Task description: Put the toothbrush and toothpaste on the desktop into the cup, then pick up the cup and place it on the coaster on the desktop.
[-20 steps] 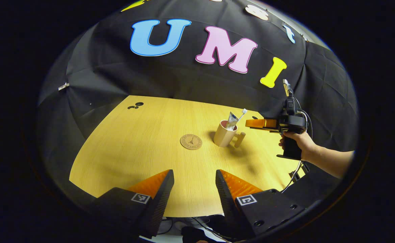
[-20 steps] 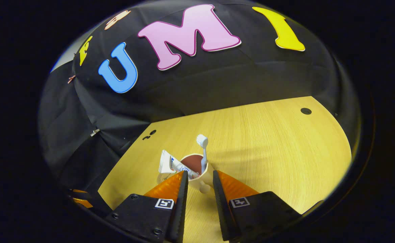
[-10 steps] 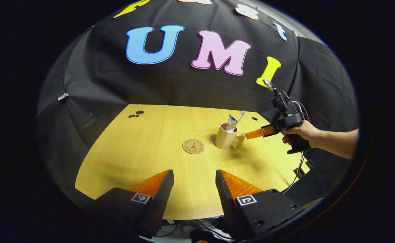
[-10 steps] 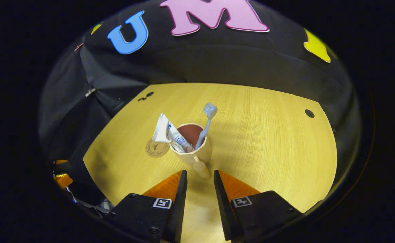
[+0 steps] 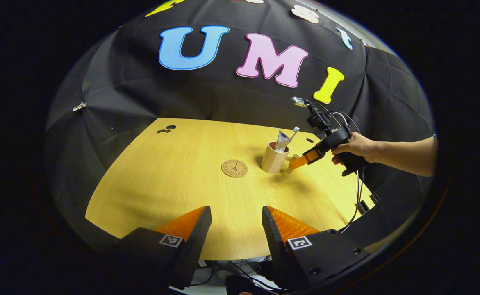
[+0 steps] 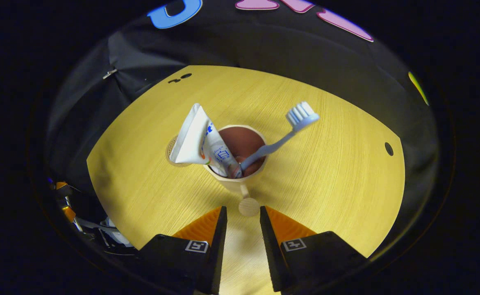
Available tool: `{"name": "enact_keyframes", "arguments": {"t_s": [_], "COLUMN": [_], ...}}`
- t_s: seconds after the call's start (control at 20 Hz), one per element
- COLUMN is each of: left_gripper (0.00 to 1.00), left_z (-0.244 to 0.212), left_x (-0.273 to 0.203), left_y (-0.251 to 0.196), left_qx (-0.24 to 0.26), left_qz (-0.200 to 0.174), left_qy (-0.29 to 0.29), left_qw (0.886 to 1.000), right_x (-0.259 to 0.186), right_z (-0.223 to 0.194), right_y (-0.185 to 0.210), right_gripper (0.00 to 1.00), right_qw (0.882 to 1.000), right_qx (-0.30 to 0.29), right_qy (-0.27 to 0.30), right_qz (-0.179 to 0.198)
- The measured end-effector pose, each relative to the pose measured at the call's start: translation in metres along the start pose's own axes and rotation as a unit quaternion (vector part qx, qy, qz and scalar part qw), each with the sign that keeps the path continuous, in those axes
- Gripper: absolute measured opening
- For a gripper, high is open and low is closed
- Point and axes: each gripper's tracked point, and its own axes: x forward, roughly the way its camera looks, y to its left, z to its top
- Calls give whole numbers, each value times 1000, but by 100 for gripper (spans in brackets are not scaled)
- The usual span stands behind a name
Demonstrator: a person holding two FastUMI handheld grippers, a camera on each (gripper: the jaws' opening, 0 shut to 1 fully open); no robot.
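I see the cup standing upright on the wooden desktop, with the toothpaste and the toothbrush both inside it. From the right gripper view, the toothpaste tube leans out over the cup's rim toward the coaster, its flat crimped end up, and the toothbrush leans the other way with its bristle head up and clear of the rim. The cup's handle ends in a round knob that points straight at my right gripper.

That gripper's two orange fingers stand apart, with the knob just ahead of the gap between their tips; I cannot see either finger touching it. In the left gripper view the same gripper comes in tilted down at the cup's handle side, held by a hand with a bare forearm behind it.

The coaster lies flat just beside the cup, on the side away from the handle, with a little bare wood between them. The cup is not on it.

My left gripper hangs well back from the cup, over the near edge of the desktop, its fingers apart with nothing between them.
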Motion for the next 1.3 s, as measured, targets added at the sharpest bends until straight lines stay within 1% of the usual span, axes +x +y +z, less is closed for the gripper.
{"name": "enact_keyframes", "arguments": {"t_s": [0.4,0.7,0.9,0.95,1.15,1.25,1.3], "left_gripper": [78,78,78,78,78,78,78], "left_z": [-2,-2,-3,-3,-7,-10,-11], "left_x": [7,16,19,19,18,12,8], "left_y": [15,26,35,36,41,41,40], "left_qx": [-18,-33,-42,-44,-54,-57,-58], "left_qz": [16,26,34,36,42,44,45], "left_qy": [5,7,6,6,8,9,10], "left_qw": [1000,999,999,998,998,997,997], "right_x": [29,45,51,51,55,57,58], "right_z": [7,9,6,9,14,14,13], "right_y": [2,5,3,2,3,6,9], "right_gripper": [50,51,51,60,53,32,31], "right_qw": [998,997,994,994,993,993,993], "right_qx": [-36,-41,-60,-62,-60,-65,-64], "right_qy": [43,72,96,95,98,98,100], "right_qz": [-1,6,-3,-4,-9,-6,-4]}}
